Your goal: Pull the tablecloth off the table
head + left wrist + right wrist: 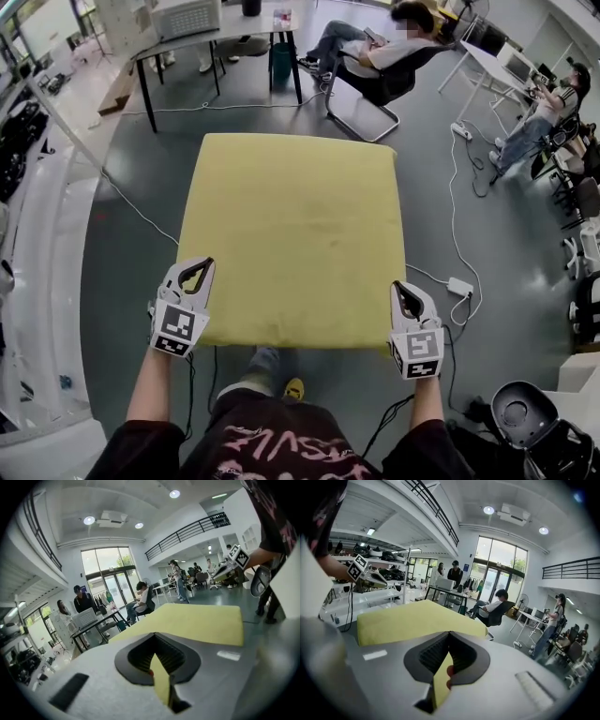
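So the left gripper (pixel 206 264) and right gripper (pixel 398 286) both pinched the yellow tablecloth (pixel 295 225)
Head view barely showed the pinch; each gripper view showed cloth nipped between closed jaws.

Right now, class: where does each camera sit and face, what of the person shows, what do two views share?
Head view: on the head, facing down at the yellow fabric tablecloth; forearms, left gripper, right gripper.
Left gripper view: on it, along jaws shut on tablecloth; right arm at right.
Right gripper view: likewise; left arm at left.
Shared: tablecloth.
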The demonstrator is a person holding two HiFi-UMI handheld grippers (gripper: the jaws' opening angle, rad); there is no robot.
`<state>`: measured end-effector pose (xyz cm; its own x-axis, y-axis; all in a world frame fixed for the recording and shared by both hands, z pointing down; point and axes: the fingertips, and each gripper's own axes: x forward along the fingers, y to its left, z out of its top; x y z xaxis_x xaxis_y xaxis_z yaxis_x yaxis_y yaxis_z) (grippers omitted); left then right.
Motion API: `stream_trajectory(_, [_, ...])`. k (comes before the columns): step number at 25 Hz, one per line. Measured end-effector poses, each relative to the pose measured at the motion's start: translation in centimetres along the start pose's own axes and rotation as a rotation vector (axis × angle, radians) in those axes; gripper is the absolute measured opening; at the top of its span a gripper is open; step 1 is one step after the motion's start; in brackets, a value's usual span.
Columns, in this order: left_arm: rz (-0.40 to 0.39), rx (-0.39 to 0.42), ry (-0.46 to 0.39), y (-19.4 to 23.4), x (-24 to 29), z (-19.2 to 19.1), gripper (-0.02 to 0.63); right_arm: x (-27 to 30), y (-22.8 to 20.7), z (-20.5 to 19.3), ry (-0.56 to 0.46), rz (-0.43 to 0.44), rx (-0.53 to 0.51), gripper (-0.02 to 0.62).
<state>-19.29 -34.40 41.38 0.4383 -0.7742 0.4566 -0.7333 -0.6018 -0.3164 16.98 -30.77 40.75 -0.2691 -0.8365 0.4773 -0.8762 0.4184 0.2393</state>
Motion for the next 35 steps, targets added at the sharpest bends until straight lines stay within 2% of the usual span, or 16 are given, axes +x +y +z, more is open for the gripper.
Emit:
stream_trajectory(3, [-0.055, 0.073, 0.040, 0.9, 2.0, -1.9, 0.006, 1.9, 0.3, -0.2, 0.043, 0.046, -0.047, 0.013])
stream_trajectory(12, [-0.220, 0.153, 0.105, 3.9, 7.6, -5.6, 0.006, 8.2, -0.2, -1.4, 0.171, 0.134, -0.183, 0.029])
stream_trajectory(18, [-0.304, 0.162, 0.165, 4.7, 10.0, -7.8, 0.006, 11.9, 0.0, -2.6, 0.204, 0.236, -0.207, 0.056])
stream_trajectory(24, [-0.388, 0.171, 0.240, 4.4, 13.8, -8.9, 0.009, 15.6, -1.8, -6.0, 0.260, 0.354, -0.258, 0.101])
stream_trajectory(28, [-0.433, 0.180, 0.302, 4.2, 15.3, -10.8, 0.100, 17.7, -2.1, -8.0, 0.300, 0.452, -0.291, 0.183])
stream_trajectory(33, [-0.512, 0.212, 0.370, 4.5, 17.0, -12.9, 0.217, 20.0, -3.6, -10.0, 0.353, 0.515, -0.337, 0.243])
stream_trajectory(35, [-0.534, 0.231, 0.390, 4.3, 17.6, -13.4, 0.236, 20.7, -4.2, -11.0, 0.371, 0.545, -0.340, 0.281])
